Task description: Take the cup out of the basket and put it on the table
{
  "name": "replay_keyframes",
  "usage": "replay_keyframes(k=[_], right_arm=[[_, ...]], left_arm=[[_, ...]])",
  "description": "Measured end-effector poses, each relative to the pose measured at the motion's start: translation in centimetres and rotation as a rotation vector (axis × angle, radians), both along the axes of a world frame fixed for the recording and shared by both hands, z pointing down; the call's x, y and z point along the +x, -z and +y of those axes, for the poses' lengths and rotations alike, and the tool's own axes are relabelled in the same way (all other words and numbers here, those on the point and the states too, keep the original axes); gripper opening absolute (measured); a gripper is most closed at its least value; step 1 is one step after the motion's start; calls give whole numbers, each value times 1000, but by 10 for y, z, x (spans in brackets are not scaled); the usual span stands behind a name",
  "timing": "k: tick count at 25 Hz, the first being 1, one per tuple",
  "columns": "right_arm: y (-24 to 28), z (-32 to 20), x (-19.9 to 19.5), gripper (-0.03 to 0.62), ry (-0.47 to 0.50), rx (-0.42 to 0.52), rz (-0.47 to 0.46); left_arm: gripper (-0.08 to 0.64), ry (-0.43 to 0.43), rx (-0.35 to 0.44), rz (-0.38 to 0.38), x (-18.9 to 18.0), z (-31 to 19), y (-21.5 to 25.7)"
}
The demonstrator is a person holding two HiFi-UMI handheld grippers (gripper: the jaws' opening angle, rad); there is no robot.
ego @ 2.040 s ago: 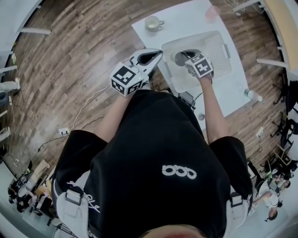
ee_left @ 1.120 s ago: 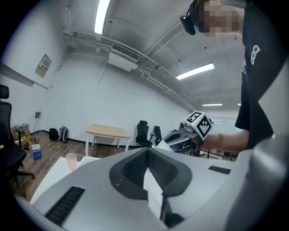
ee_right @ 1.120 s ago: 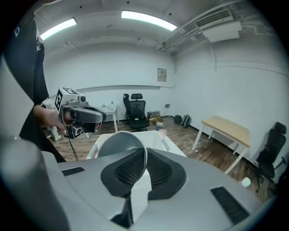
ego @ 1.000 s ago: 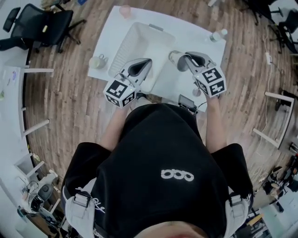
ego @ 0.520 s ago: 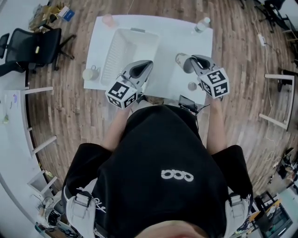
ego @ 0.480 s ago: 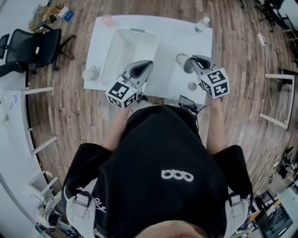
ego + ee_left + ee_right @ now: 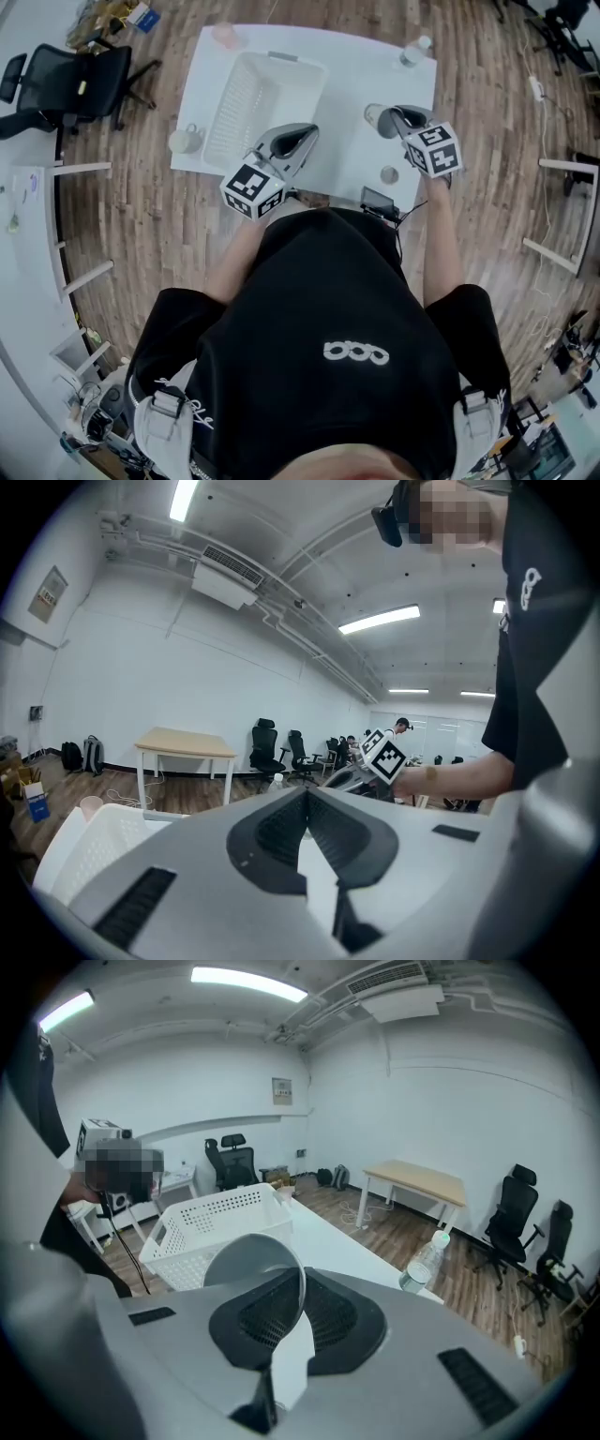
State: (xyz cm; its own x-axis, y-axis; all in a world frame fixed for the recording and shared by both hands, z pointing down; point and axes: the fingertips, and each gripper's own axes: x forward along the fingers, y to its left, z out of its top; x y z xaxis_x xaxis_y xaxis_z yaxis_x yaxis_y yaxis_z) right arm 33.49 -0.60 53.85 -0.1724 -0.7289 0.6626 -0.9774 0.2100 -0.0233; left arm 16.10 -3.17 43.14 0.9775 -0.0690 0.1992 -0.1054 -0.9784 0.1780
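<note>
Grey cup (image 7: 242, 1262) is out of the basket (image 7: 246, 112) and pinched by its wall in the right claw (image 7: 302, 1277). One pad is inside the rim and one outside, and the cup is tilted over on its side. In the head view it sits over bare white bench (image 7: 347, 80), right of the basket and apart from it. Can't tell whether it touches the bench top.

Left claw (image 7: 307, 790) has its pads pressed together with nothing between them. It's roughly level over the near part of the bench, just beside the basket's near right corner.

Basket is white perforated plastic, lying lengthwise on the left half of the bench.

Other stuff on the bench:
- cream mug (image 7: 185, 141) at the left edge, just outside the basket's left wall
- pink cup (image 7: 225, 35) at the far left corner, beyond the basket
- clear water bottle (image 7: 415, 52) upright at the far right corner
- small round grey item (image 7: 389, 174) near the front right edge, below the right claw in the head view; too small to identify
- flat black device (image 7: 379, 200) at the front edge, cable trailing off it

Black office chair (image 7: 70, 80) stands on the wood floor (image 7: 141, 234) left of the bench.
</note>
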Motion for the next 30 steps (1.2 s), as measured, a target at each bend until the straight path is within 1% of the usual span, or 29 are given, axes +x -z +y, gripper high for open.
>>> replay_keyframes(k=[2,8,13,17,21,25,30], right_arm=[[-18,-12,8,34,31,-44,30],[-75,-55,25,34,118,-153,48],[-119,-98,34,34,195,-218,70],[-152,-127,45,35,200,-286,101],[-178,-159,61,34,219,-333,119],[-205,-177,76,35,202,-392,104],[-228,-193,83,35,210,-447,95]], left_arm=[[8,11,12,-7,2,1,-3],[8,39,32,-31,11,3,-16],[8,100,18,-38,18,4,-34],[8,109,6,-54,25,2,-47],[8,144,0,-65,32,2,-56],[8,169,-10,-82,39,1,-67],[8,186,-34,-91,52,0,-80]])
